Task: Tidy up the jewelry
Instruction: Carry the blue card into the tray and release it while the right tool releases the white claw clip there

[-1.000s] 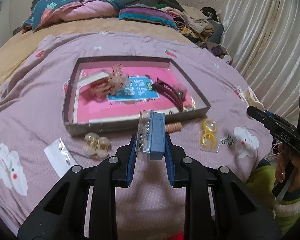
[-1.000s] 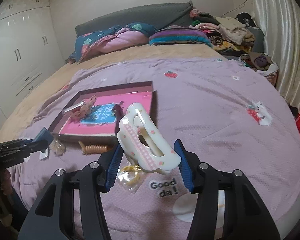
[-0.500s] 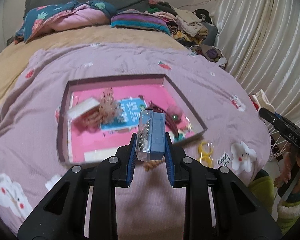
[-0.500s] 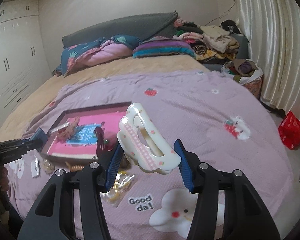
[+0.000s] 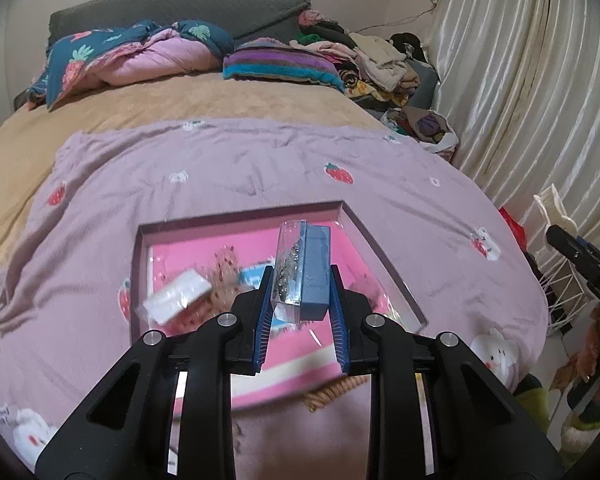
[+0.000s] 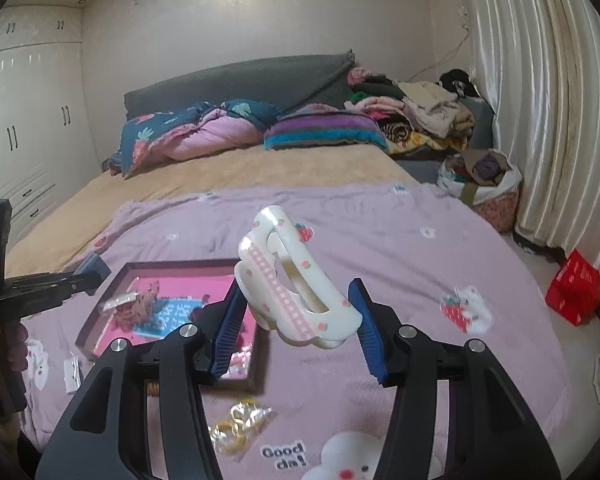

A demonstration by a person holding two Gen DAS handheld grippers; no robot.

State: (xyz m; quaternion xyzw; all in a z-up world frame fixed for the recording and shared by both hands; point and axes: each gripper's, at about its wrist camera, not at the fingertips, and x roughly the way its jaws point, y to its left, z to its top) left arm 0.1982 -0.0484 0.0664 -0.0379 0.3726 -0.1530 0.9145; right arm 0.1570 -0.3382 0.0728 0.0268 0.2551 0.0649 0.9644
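Left fingers: my left gripper [image 5: 300, 300] is clamped narrow on a small blue box [image 5: 315, 272] with a clear packet of silvery jewelry against its left face; the box stands upright, long axis along the fingers.
Right fingers: my right gripper [image 6: 296, 326] holds a white hair claw [image 6: 296, 292] at a middling width, its long axis slanting up and away to the left.
Tray: the shallow pink-lined tray [image 5: 384, 256] lies on the purple blanket [image 5: 240, 168] near the foot edge of the bed, already carrying a white packet, a lacy piece and a blue card.
Key relation: I judge the tray floor sits directly below and ahead of the left fingers, so the left hand is nearer; from the right view the tray [image 6: 108, 296] lies down and to the left of the claw.
Loose items: a yellow clip packet [image 6: 240, 424] lies on the blanket by the tray's near corner.
Change from earlier frames: the tray has slid lower in both views, and more of the headboard end shows; both holds look unchanged.
Next, as I judge: lower the box into open pink floor.
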